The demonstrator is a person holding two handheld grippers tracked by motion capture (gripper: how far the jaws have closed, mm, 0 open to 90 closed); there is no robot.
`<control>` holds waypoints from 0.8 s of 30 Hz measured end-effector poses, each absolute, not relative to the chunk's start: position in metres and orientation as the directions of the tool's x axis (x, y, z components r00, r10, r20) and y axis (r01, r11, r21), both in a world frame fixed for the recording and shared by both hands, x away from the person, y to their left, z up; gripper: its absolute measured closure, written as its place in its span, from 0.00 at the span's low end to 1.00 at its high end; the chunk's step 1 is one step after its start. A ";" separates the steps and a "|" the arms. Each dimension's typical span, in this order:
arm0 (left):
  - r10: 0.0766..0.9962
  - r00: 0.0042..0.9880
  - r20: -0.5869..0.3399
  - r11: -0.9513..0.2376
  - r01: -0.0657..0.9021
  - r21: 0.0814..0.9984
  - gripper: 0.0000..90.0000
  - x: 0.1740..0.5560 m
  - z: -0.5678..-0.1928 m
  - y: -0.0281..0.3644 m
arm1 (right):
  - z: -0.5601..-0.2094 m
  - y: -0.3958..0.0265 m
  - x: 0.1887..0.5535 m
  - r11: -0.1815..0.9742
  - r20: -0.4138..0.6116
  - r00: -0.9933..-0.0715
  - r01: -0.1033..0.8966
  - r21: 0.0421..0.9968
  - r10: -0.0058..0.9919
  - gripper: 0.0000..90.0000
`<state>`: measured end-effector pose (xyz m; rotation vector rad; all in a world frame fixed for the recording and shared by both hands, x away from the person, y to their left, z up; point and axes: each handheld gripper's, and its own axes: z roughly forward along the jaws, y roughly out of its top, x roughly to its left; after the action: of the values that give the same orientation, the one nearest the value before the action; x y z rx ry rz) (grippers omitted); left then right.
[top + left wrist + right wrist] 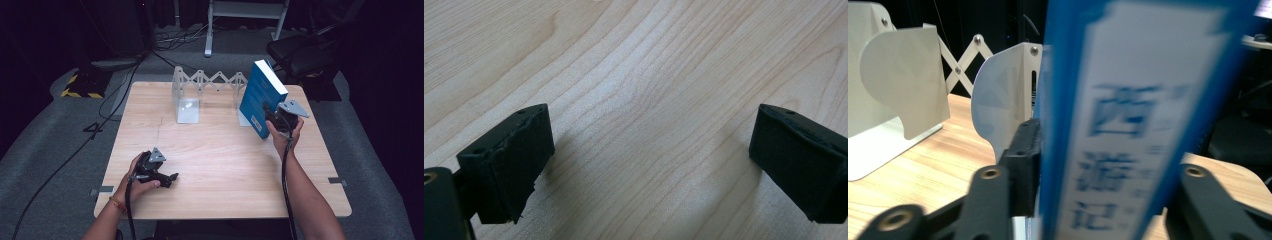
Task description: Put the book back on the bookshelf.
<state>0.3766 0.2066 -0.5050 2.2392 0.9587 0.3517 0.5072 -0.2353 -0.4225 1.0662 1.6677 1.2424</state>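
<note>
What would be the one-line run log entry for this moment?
right gripper: jaws around blue book, beside white bookend rack | left gripper: open, empty, low over table

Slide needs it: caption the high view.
Right gripper stands a blue book beside the bookend rack; left gripper idle.

Blue book (262, 95), tilted upright (white-labelled spine), by table's far right edge
</note>
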 end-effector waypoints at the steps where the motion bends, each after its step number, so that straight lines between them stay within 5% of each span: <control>1: 0.720 0.694 -0.014 -0.508 0.540 0.671 0.05 0.377 -0.505 0.207 | -0.421 -0.237 0.506 0.169 -0.098 -0.348 0.177 0.970 0.932 0.57; 24: 0.720 0.694 -0.016 -0.506 0.541 0.671 0.05 0.376 -0.505 0.206 | -0.399 -0.269 0.489 0.305 -0.138 -0.507 0.264 0.915 0.851 0.35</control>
<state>0.3763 0.2063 -0.5051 2.2384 0.9601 0.3500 0.4893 -0.2687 -0.3987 0.9874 1.9419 1.1896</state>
